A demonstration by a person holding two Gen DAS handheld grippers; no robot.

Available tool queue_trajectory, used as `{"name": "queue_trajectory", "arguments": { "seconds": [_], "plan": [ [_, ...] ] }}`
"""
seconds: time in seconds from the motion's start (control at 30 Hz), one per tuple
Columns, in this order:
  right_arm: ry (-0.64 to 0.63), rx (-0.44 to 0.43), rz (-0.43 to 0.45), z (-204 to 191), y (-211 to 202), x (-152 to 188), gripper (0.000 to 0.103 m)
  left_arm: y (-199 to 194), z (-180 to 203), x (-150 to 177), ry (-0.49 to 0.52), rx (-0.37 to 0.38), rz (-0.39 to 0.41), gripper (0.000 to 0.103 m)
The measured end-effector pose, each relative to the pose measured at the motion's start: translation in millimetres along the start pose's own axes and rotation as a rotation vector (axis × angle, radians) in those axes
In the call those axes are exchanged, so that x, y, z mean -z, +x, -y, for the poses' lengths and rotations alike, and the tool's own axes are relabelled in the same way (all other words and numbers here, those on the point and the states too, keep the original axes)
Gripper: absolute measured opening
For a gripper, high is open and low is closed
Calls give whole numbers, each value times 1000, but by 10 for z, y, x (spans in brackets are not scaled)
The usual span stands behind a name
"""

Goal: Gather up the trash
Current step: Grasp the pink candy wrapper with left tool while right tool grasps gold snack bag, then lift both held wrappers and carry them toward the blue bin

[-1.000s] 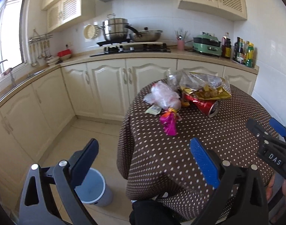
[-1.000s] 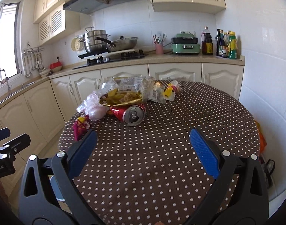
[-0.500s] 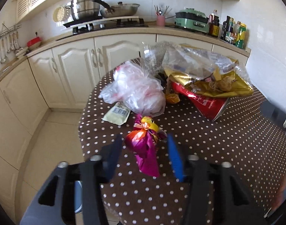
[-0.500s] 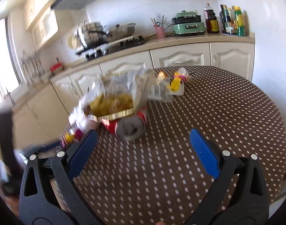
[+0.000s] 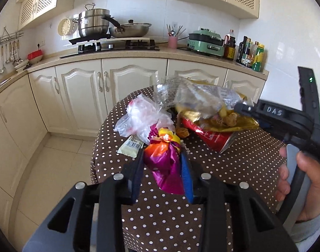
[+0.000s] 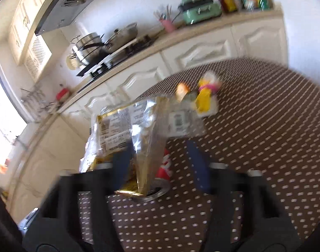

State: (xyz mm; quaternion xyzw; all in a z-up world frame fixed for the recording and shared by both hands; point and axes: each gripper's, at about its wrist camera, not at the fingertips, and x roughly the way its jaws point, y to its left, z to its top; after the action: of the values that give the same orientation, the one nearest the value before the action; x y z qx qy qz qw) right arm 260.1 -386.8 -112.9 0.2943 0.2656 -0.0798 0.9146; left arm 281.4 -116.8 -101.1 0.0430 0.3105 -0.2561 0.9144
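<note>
Gold foil bag (image 6: 147,147) and red can (image 6: 165,166) between closing fingers (image 6: 198,168)

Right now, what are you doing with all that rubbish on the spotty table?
A person is clearing trash with a gripper in each hand. The left gripper is shut on a crumpled purple wrapper at the spotty table's near edge. The right gripper is closing around a gold snack bag lying over a red can.

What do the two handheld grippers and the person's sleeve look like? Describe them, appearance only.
The left gripper has a black skeletal plastic frame with silver rivets and blue finger pads. The right gripper, blurred, is built alike; from the left wrist view its black body bears white "DAS" lettering and a small green light. The sleeve is grey.
</note>
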Motion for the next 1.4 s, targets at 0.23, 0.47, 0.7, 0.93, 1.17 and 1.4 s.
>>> {"name": "queue_trajectory", "arguments": {
  "seconds": [0.23,0.47,0.7,0.93,1.17,1.4],
  "plan": [
    [-175,102,128,-204,-311,56,15,-160,-32,-18,-16,8,28,33],
    [-491,464,361,-451,-706,237,15,-306,77,-4,-18,31,49,33],
    [-696,733,492,-431,-794,491,15,-349,191,78,-1,8,42,33],
    [-746,778,524,-435,-786,598,15,-387,169,208,-10,-11,29,33],
    [-755,801,515,-457,-731,680,15,-402,64,296,-35,-16,26,33],
    [-749,737,476,-534,-599,689,14,-396,-61,329,-62,-11,22,33]
  ]
}}
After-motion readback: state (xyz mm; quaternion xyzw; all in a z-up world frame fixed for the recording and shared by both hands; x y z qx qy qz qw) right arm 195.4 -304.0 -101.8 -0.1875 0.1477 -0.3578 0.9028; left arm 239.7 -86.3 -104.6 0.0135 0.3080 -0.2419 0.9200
